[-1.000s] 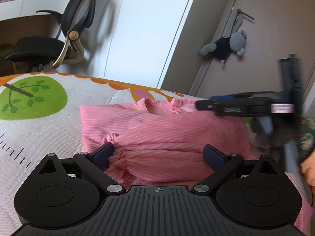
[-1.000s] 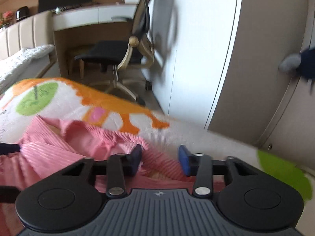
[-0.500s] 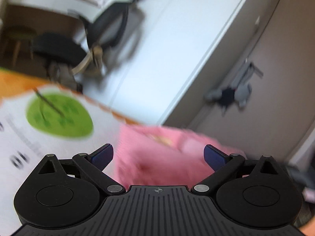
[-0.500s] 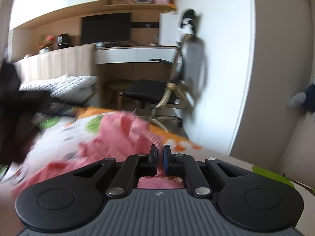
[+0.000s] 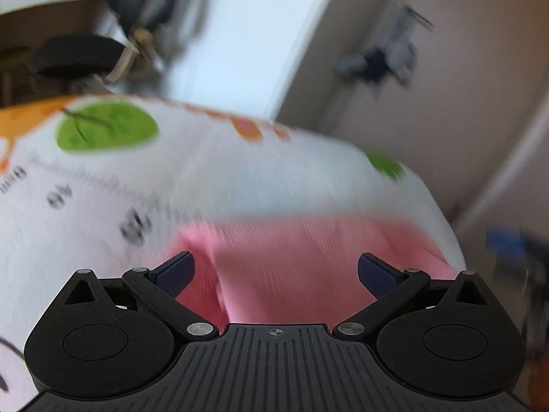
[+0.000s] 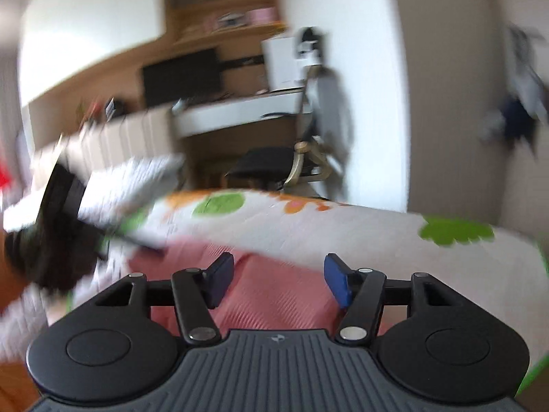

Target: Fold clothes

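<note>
Well, both views are smeared with motion blur, so fine detail is lost. Beyond the bed (image 5: 240, 178), with its white cover printed in green leaves and orange shapes, a black office chair (image 5: 82, 51) stands at the far left beside a desk (image 6: 240, 113). A white wardrobe panel (image 5: 254, 34) rises behind the bed, and on the beige door to its right hangs a grey and navy soft toy (image 5: 381, 60). In the right wrist view a dark monitor (image 6: 182, 79) sits above the desk, under a wooden shelf.

Between the cameras and the far scene nothing blocks the cloth except the grippers themselves. The left gripper (image 5: 274, 271) has its blue pads spread wide apart, holding nothing. The right gripper (image 6: 276, 274) is likewise parted, with nothing between its pads. In the right wrist view the left gripper shows as a dark blur at the left, low over the bed.

The pink garment (image 5: 291, 267) lies on the near part of the bed, just ahead of both grippers. It is ribbed, with a crease running up its left side. Its shape is otherwise too blurred to read.
</note>
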